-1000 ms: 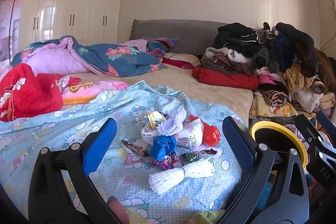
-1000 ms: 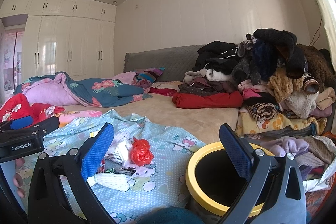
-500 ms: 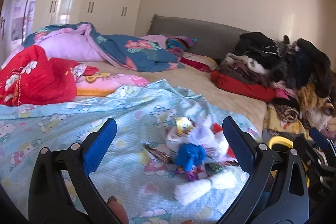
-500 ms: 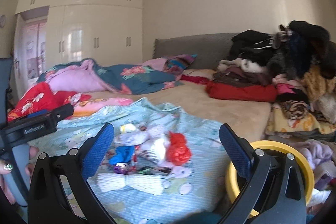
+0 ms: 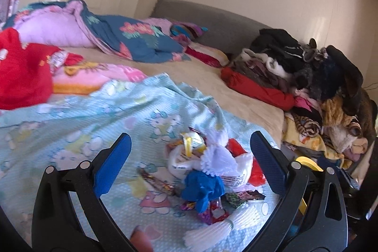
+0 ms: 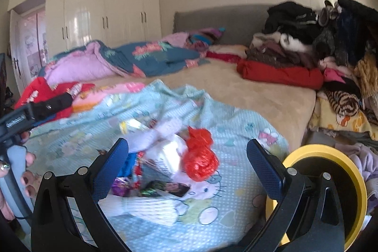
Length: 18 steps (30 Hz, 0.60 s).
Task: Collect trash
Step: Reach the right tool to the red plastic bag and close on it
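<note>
Cream wardrobes (image 6: 104,13) lined the far left wall; a grey headboard (image 6: 219,18) backed the beige bed (image 6: 259,96) (clothes (image 6: 319,39) piled right), daylight glossing the doors.

Both grippers level, jaws spread wide.
Left gripper (image 5: 189,162) and right gripper (image 6: 187,162) hold nothing; left hand (image 6: 14,181) grips its handle.

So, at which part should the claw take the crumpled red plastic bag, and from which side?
Take the crumpled red plastic bag across its bulging lower ball, coming from above and the front. It lies at the pile's right edge on the light blue cartoon-print blanket, so that side looks free, while its left side touches the white plastic bag. The right claw is open.
</note>
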### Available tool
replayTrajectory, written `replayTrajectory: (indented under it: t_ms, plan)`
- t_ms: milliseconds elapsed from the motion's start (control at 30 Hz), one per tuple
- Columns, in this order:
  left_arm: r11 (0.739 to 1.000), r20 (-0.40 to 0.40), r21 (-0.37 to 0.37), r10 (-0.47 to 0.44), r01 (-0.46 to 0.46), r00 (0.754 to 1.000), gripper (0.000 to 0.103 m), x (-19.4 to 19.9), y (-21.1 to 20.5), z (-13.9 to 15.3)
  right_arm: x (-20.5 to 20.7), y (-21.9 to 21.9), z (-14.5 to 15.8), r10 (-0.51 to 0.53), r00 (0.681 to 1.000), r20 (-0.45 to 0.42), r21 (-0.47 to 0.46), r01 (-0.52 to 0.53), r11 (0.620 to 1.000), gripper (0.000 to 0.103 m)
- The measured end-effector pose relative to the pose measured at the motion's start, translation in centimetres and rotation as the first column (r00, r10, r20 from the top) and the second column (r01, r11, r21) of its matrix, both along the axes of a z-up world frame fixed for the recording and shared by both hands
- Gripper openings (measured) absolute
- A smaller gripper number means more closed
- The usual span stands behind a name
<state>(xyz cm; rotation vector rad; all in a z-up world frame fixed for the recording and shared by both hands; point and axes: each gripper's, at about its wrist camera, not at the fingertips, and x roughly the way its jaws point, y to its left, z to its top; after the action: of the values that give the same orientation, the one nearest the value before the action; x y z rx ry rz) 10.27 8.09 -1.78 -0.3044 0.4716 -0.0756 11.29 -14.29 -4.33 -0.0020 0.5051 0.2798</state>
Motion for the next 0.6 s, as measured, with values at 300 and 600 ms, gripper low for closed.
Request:
replayTrajectory:
  t_ms: [300,600]
  plan:
    - [0.994,-0.123,-0.071,-0.088,0.08,0.988,0.086,4.9,-1.7,-3.3,5.7,-0.9,-4.1,-0.017,0.982,-0.189,-0.007,0.016,1.0,0.095]
    - [0.981,-0.249,-0.142,-0.163,0.131,0.955,0.063,7.8,-2.7,-6.7,9.7,-0.9,-8.1,0.038,0.918,-0.394,0.072,-0.01,0.997,0.062]
